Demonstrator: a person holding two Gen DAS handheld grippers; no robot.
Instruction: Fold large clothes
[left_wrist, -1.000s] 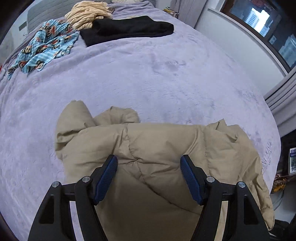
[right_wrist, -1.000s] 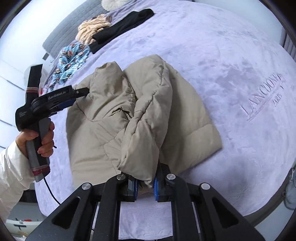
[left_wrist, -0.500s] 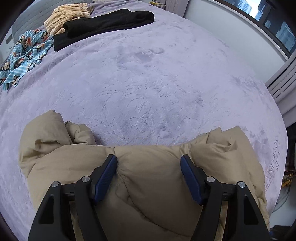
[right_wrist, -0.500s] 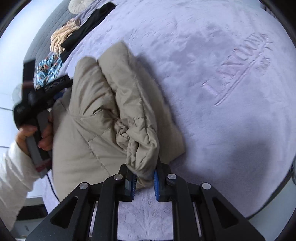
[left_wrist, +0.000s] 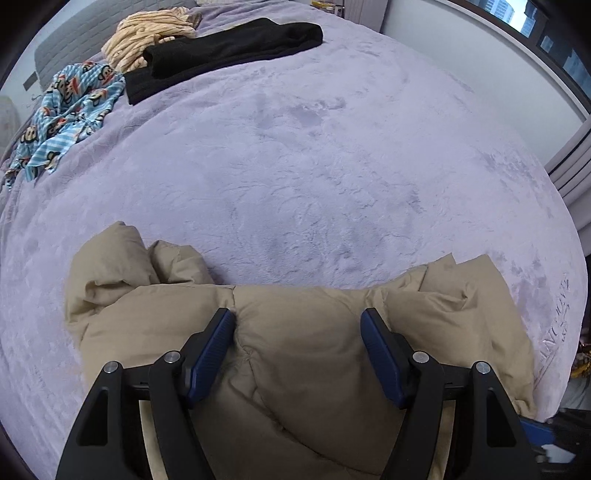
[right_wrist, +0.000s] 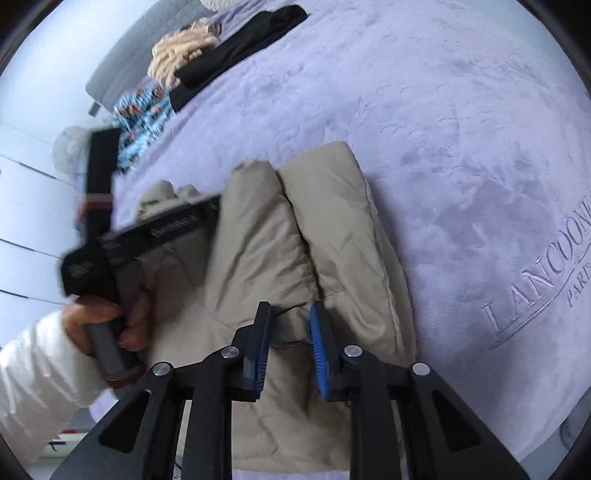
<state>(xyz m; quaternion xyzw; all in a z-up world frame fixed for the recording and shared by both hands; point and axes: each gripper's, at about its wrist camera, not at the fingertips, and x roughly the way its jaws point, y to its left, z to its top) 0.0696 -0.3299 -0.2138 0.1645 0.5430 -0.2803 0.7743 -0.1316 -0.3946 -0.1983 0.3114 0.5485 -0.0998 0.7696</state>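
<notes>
A puffy, quilted beige down jacket (left_wrist: 295, 354) lies bunched in thick folds on the lilac plush blanket (left_wrist: 295, 166) — one garment. Both the left gripper (left_wrist: 297, 350) and right gripper (right_wrist: 286, 347) hover over it, jaws parted, gripping nothing.

Black claw (right_wrist: 286, 314) frames, blue ribbed pads (left_wrist: 214, 354), silver screws, bare hand (right_wrist: 110, 321), white sleeve

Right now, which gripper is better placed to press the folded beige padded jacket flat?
Probably the left gripper: its jaws stand open over the middle of the beige padded jacket. The right gripper, also open, sits at the jacket's near edge by the fold.
</notes>
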